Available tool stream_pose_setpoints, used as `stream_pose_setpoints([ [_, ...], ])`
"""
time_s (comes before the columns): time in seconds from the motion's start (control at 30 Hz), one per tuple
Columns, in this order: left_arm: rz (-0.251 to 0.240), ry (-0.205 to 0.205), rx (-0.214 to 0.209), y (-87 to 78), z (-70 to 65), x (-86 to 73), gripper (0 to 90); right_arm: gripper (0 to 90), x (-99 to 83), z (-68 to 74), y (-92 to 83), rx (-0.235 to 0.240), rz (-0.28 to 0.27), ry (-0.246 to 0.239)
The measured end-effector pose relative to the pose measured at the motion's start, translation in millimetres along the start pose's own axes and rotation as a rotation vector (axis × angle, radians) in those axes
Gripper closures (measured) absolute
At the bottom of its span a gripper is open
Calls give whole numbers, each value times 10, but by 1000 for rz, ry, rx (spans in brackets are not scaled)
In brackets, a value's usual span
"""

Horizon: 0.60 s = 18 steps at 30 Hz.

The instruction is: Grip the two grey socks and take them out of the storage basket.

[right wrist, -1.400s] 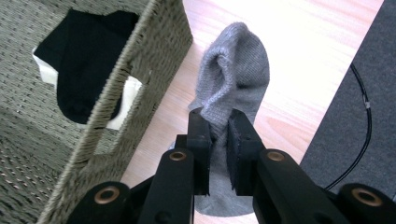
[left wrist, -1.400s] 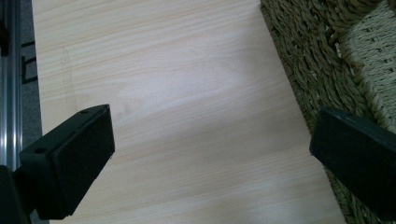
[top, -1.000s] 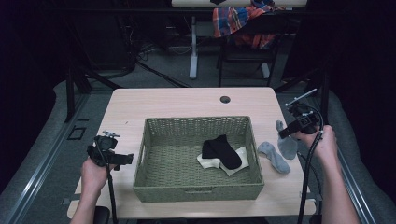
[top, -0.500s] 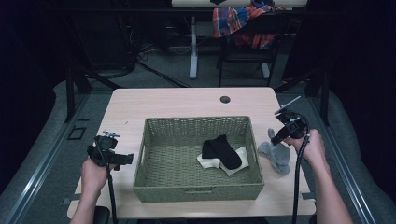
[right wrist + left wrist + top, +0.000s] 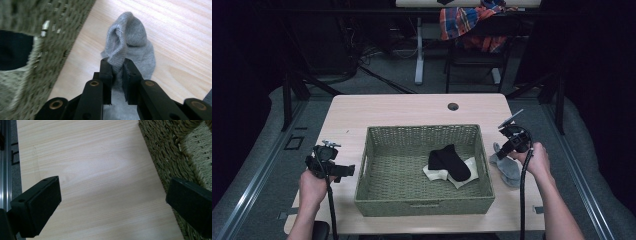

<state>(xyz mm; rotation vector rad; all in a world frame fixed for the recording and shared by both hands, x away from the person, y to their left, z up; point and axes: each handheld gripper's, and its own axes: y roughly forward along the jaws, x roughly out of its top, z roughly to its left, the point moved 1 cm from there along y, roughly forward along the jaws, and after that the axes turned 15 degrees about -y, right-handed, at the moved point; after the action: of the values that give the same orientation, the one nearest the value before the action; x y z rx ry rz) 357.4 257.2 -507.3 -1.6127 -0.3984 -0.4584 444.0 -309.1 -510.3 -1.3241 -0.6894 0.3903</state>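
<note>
My right gripper point(image 5: 117, 68) pinched the grey sock point(image 5: 130, 47) beside the wicker basket point(image 5: 422, 205); left gripper point(image 5: 112, 202) hung wide open, holding nothing.

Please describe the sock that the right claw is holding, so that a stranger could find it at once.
Find the woven basket in the middle of the table. Outside its right wall, on the wood, lies a grey sock, pinched in the right claw. The other socks, black and white, lie inside the basket.
</note>
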Motion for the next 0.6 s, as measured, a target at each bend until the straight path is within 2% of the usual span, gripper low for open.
stream_pose_setpoints([
  [0.2, 0, 0, -1, 3, -5, 0, 1, 761, -6, -3, 77, -13, -11, 15],
  [0.23, 1, 0, -1, 4, -3, 0, 1, 694, -5, -11, 81, -14, -15, 19],
  [0.27, 1, 0, -1, 4, -3, 0, 1, 694, -3, -12, 72, -19, -15, 19],
  [0.3, 0, -1, -2, 3, -4, 0, 1, 609, -2, -21, 54, -16, -8, 8],
  [0.33, 0, 0, -2, 3, -4, 0, 1, 609, -2, -21, 54, -16, -8, 8],
  [0.43, -1, 0, -2, 1, -7, 0, 1, 471, -10, -11, -4, -37, -30, -1],
  [0.47, -1, 0, -1, 0, -7, -1, 1, 422, -20, 0, -23, -37, -61, 19],
  [0.5, -1, 0, -1, -2, -7, -1, 1, 349, -40, -7, -106, -46, -74, -3],
  [0.6, -3, -2, -1, -7, 3, -1, 1, 291, -61, 9, -184, -50, -99, 6],
])
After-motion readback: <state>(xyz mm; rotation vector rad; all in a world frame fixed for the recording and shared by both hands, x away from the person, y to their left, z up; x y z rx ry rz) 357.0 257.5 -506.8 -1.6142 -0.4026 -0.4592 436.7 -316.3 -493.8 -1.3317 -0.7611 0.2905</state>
